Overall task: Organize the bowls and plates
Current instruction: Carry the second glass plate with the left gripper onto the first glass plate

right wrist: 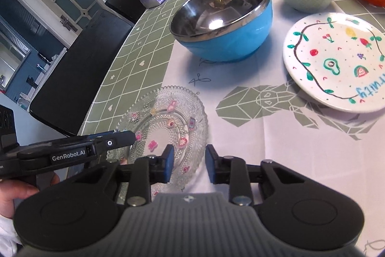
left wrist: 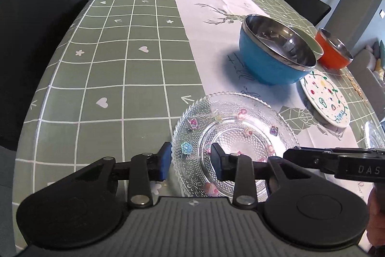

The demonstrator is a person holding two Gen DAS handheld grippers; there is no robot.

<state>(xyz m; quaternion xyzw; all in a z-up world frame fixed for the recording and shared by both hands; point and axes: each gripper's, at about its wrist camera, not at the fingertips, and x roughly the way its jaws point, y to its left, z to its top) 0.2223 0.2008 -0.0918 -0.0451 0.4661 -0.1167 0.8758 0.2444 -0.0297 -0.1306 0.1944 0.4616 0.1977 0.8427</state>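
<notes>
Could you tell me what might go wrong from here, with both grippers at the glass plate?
1. The left gripper straddles the glass plate's thin rim with open jaws; a shallow bite could slip on the glass.
2. The right gripper is open over the opposite edge; an uneven pull from both could tilt or drop the plate.
3. The blue bowl stands close behind; a push forward could knock it.

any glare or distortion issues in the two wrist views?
Left wrist: fisheye bows the green checked tablecloth; window glare inside the blue steel-lined bowl. Right wrist: bright hotspot in that bowl; the clear patterned glass plate stays readable; corners vignette black.
</notes>
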